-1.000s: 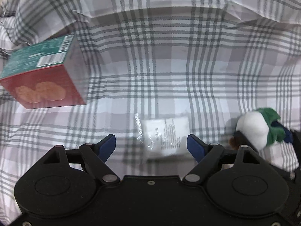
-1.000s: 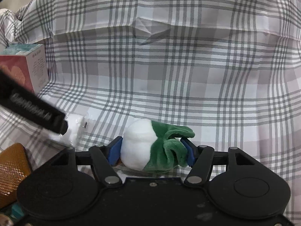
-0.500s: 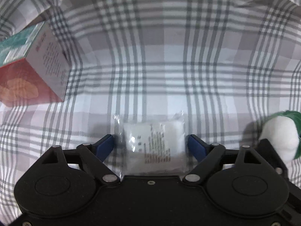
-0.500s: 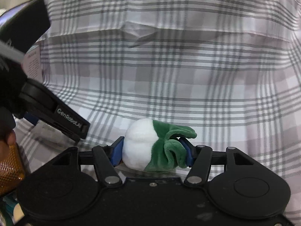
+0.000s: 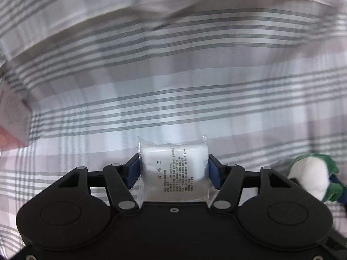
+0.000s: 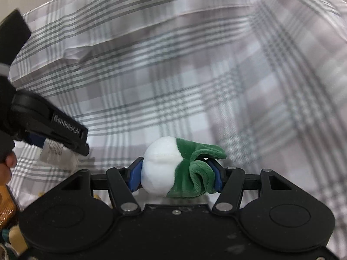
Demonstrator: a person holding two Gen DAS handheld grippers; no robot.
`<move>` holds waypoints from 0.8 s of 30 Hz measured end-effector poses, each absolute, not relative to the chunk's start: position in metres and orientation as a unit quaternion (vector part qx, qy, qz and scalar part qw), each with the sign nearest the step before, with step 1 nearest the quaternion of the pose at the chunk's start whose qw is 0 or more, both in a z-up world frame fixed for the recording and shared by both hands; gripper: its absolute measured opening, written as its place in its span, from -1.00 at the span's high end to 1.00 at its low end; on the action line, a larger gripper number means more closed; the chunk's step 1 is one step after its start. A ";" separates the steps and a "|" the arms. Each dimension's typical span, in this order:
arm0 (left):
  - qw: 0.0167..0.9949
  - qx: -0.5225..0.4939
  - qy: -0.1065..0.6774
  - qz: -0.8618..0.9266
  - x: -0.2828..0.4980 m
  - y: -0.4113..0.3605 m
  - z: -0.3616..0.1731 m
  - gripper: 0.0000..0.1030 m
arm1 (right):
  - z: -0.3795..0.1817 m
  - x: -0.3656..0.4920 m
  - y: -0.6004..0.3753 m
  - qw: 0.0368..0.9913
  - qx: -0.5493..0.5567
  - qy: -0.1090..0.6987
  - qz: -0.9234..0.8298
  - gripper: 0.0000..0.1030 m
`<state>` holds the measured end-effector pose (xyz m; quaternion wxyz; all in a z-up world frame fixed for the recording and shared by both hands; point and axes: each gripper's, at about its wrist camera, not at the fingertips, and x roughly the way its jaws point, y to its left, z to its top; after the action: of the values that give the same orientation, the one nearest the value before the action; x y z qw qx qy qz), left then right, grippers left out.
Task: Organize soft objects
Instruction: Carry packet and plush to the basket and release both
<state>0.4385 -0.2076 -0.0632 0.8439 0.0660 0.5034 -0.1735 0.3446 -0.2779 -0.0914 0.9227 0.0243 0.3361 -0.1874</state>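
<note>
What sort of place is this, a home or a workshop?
Probably a home-style tabletop set up for tidying practice. A grey plaid tablecloth covers everything, and each claw holds something soft: a plush white radish with green leaves and a sealed white packet.

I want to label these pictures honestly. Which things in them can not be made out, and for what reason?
- Box, left wrist view: cut by the left edge and blurred; its print is unreadable.
- White packet, same view: its lower end is hidden behind the gripper body.
- Orange object, right wrist view: cut by the left edge; unidentifiable.
- Plush radish, right wrist view: its underside is hidden.
</note>
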 end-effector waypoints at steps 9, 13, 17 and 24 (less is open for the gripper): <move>0.823 0.091 0.497 -0.259 0.380 -0.260 -0.048 -0.14 | -0.082 0.275 -0.291 0.918 0.051 0.327 -0.218 -0.14; 0.804 0.103 0.507 -0.292 0.345 -0.258 -0.045 -0.14 | -0.077 0.242 -0.286 0.917 0.059 0.330 -0.217 -0.15; 0.796 0.115 0.512 -0.302 0.307 -0.243 -0.038 -0.14 | -0.070 0.206 -0.277 0.916 0.069 0.336 -0.208 -0.15; 0.801 0.116 0.513 -0.287 0.256 -0.189 -0.014 -0.15 | -0.059 0.153 -0.252 0.917 0.064 0.344 -0.190 -0.15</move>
<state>0.2563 -0.1892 -0.0137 0.8006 0.1163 0.5131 -0.2868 0.1531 -0.2522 -0.0591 0.9171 0.0643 0.3444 -0.1905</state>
